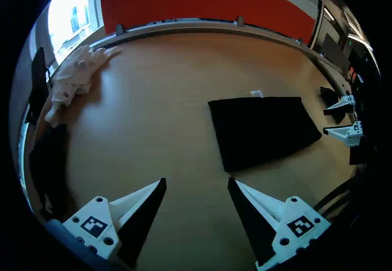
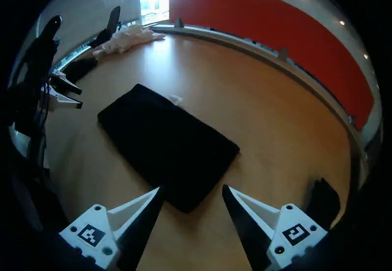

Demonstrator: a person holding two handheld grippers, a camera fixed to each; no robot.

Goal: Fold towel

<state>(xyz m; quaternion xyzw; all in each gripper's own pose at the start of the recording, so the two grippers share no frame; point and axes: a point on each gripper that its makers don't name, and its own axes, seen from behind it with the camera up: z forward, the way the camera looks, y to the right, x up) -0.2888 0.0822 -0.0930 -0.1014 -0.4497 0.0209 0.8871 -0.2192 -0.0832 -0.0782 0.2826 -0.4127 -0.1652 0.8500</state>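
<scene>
We hold both claws released over a wooden desk (image 1: 147, 124). In the left gripper view, our left claw (image 1: 196, 187) has its two fingers spread wide, with nothing between them and bare desk below. The towel (image 1: 264, 129), black and folded flat into a rough rectangle, lies on the desk just beyond that claw's right fingertip and to its right. A small white tag (image 1: 256, 93) peeks out at the towel's far edge. In the right gripper view, our right claw (image 2: 191, 192) is also spread, and the towel's near end lies between its fingertips; we cannot tell whether the fingers touch the fabric. A crumpled white cloth (image 1: 73, 75) sits at the far left of the desk, well apart from the towel. A red partition (image 1: 206, 1) runs along the desk's far edge.
</scene>
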